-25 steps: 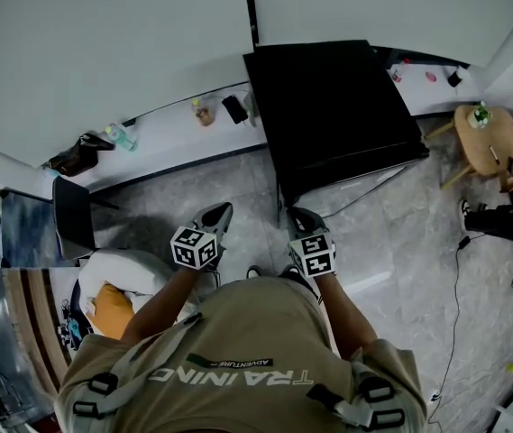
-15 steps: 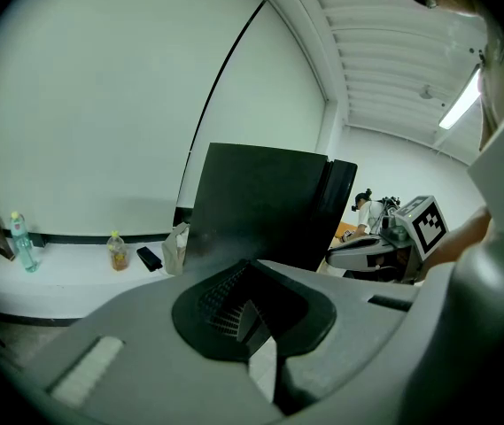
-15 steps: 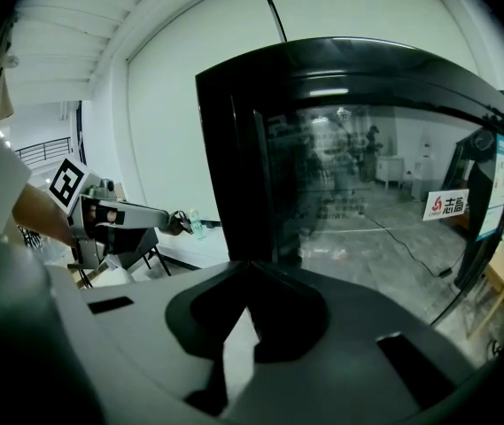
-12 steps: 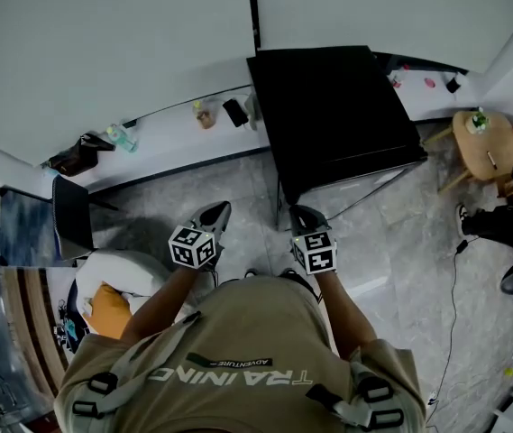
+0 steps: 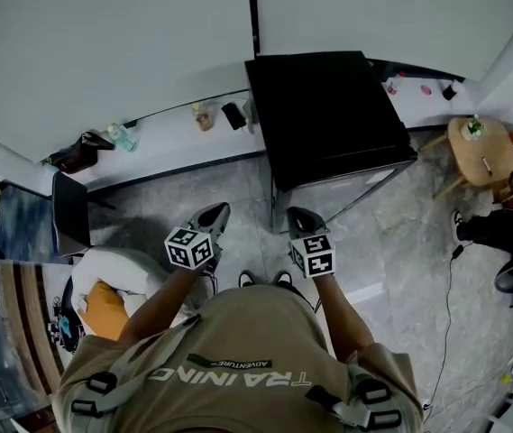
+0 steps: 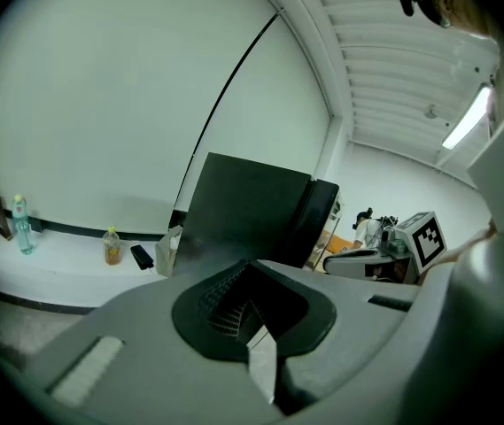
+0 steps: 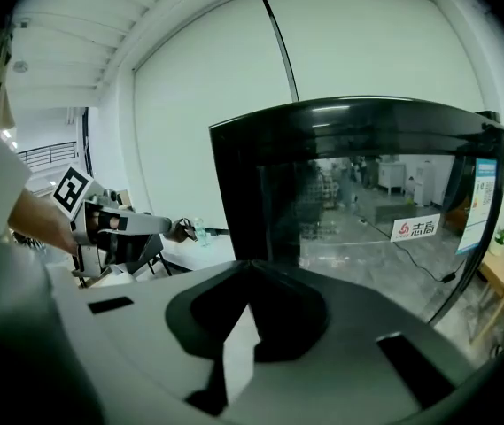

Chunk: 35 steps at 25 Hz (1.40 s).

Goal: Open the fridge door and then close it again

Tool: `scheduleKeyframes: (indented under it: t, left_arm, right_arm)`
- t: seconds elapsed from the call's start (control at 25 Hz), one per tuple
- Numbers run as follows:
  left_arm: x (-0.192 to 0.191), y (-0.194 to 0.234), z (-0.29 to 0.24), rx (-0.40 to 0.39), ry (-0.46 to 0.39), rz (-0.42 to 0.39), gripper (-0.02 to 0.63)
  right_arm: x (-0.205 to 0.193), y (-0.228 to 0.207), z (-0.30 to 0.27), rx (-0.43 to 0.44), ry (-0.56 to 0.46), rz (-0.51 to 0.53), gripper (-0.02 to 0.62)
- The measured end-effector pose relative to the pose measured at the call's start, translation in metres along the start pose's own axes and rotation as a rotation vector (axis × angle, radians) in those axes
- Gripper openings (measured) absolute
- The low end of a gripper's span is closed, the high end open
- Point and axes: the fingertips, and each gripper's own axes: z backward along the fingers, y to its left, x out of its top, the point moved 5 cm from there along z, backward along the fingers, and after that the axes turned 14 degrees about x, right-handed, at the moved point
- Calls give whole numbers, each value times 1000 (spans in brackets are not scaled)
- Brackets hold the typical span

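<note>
In the head view you hold the left gripper and right gripper side by side above the grey veined stone floor. Each is a tapered grey wedge with a black-and-white marker cube behind it. Both point toward the fridge, a boxy black cabinet with a flat glossy top. It stands on the floor against the white wall, at the right end of a long white ledge. Neither gripper touches it.

Near that right end of the ledge sit a pale carton, a flat black phone and a small amber bottle. Toward the left end are a clear green bottle and a slumped dark bag. A round wooden stool stands well off to the fridge's right.

In the left gripper view your jaws are clenched, the ribbed pads pressed tip to tip with nothing between them. Beyond them the fridge shows a plain dark side panel, with the thicker door edge at its right.

In the right gripper view the jaws are likewise pressed together and empty. The fridge's glass door fills the background as a smooth, mirror-like pane in a rounded black frame. It looks closed against the cabinet. A small white sticker with red print sits near its lower right corner.
</note>
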Motion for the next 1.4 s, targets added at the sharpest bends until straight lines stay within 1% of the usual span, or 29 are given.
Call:
scheduleKeyframes:
  t: [0.08,0.2,0.28,0.44,0.52,0.6,0.72,0.8,1.0,1.08,1.2,1.32,1.4]
  left_arm:
    - [-4,-7,6,-2,1,4,2]
    - [-12,-16,14,-11,8,57,2]
    - [-17,-23,20,-17,12,67,2]
    - [-17,-37,25,-24,3,11,2]
    - [-14,-43,30,-20,-10,-35,2]
    - [-8,-48,35,-15,-17,-95,2]
    - [10,-58,44,-16,-35,-202,2]
    - [26,-63,50,-20,-64,-234,2]
    - [64,-66,56,2,-144,-239,2]
    - [78,-67,57,16,-173,-228,2]
    - [95,-71,60,17,-212,-200,2]
    - [115,-74,63,21,-256,-231,2]
    - [130,-73,67,31,-289,-261,2]
  right_arm:
    - [-2,5,5,14,3,6,6]
    - [-5,10,12,35,10,21,5]
    - [-6,13,17,52,7,27,6]
    - [10,19,31,71,-13,35,6]
    - [20,24,38,77,-37,49,6]
    - [32,32,44,77,-57,84,5]
    - [55,45,55,77,-59,164,5]
    - [68,53,59,82,-66,204,6]
    - [103,63,66,74,-165,270,5]
    - [116,67,71,79,-187,279,5]
    - [130,72,76,85,-199,294,5]
    - [147,71,79,83,-224,328,5]
    - [162,70,81,75,-265,355,5]
